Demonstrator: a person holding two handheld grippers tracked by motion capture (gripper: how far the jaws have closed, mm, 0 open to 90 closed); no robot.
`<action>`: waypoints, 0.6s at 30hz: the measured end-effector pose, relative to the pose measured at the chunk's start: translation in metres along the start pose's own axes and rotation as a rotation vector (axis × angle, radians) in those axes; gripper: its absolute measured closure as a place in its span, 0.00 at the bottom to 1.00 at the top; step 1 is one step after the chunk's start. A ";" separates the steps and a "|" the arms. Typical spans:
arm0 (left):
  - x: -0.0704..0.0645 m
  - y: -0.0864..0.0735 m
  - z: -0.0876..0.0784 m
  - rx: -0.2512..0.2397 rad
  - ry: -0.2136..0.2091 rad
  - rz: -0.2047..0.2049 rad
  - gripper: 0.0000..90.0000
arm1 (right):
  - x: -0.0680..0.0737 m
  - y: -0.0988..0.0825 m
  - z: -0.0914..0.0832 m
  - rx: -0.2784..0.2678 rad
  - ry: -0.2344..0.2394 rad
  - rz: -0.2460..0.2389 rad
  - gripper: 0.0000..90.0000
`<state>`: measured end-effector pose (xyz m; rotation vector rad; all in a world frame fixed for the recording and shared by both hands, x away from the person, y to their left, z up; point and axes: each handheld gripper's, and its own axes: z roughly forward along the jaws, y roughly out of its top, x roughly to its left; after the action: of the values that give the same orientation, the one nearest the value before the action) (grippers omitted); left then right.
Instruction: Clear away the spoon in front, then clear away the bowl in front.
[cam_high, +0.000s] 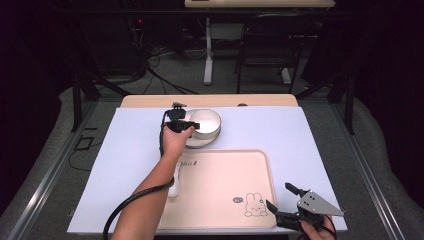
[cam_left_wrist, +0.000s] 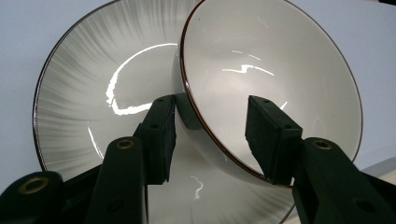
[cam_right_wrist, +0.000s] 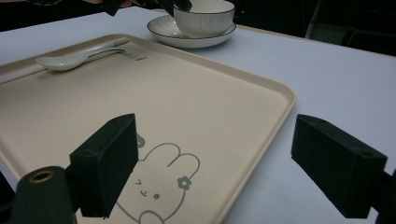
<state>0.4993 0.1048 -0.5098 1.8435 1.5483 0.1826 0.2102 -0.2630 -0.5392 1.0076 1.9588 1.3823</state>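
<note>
My left gripper (cam_left_wrist: 210, 140) straddles the near rim of the white ceramic bowl with a dark rim line (cam_left_wrist: 275, 84): one pad inside, one outside, not visibly pressing. The bowl sits on a ribbed white saucer (cam_left_wrist: 88, 98), at twelve o'clock from the beige plastic tray with a rabbit drawing (cam_high: 220, 185). A white spoon (cam_right_wrist: 70, 58) lies on the tray's edge. My right gripper (cam_high: 287, 202) hangs wide open at five o'clock.
</note>
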 end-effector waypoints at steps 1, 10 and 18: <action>0.000 0.000 0.001 0.004 0.000 0.001 0.59 | 0.000 0.000 0.000 0.000 0.000 -0.001 0.16; 0.002 0.000 0.007 0.008 0.002 -0.019 0.60 | 0.000 0.000 0.000 -0.002 0.001 -0.007 0.16; 0.004 0.000 0.015 0.021 0.001 -0.023 0.62 | 0.000 0.000 0.000 0.000 0.003 -0.003 0.16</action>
<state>0.5078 0.1023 -0.5220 1.8411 1.5768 0.1577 0.2107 -0.2627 -0.5389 1.0032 1.9611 1.3835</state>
